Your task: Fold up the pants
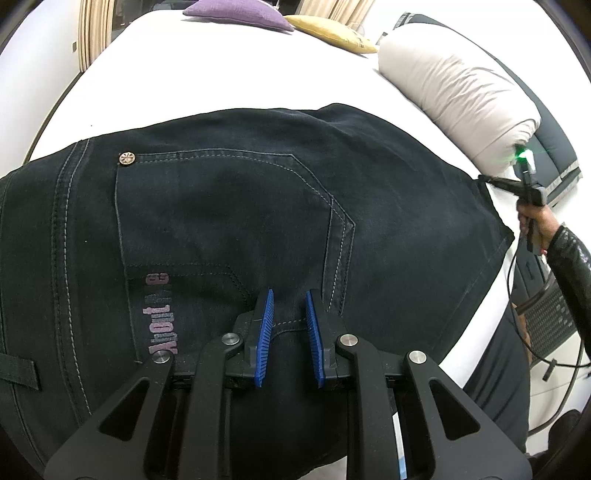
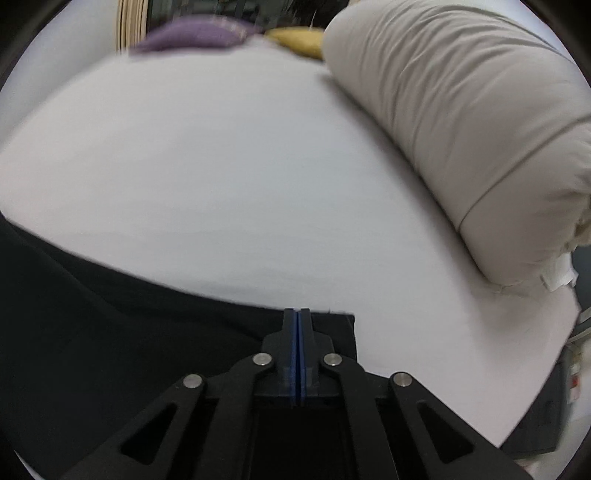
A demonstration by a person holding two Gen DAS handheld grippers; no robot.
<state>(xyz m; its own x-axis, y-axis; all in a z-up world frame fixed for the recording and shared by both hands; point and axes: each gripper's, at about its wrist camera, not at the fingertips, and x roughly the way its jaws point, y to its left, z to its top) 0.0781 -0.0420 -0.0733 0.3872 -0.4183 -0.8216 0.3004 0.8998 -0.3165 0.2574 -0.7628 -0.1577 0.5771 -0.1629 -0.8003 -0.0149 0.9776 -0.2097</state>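
Observation:
Dark navy jeans (image 1: 229,206) lie spread on a white bed (image 1: 207,74), back pocket and printed lettering up. My left gripper (image 1: 290,295) hovers over the waist area near the pocket, its blue pads open with denim between and below them. My right gripper (image 2: 299,314) is shut on the far corner of the pants (image 2: 110,332), at the edge where the fabric meets the sheet. In the left wrist view the right gripper (image 1: 491,180) shows at the right side, pinching that corner.
A rolled beige duvet (image 1: 454,88) lies along the right side of the bed, and it also shows in the right wrist view (image 2: 461,122). A purple cushion (image 1: 236,14) and a yellow cushion (image 1: 332,33) sit at the far end. Cables and a perforated basket (image 1: 546,317) are beside the bed.

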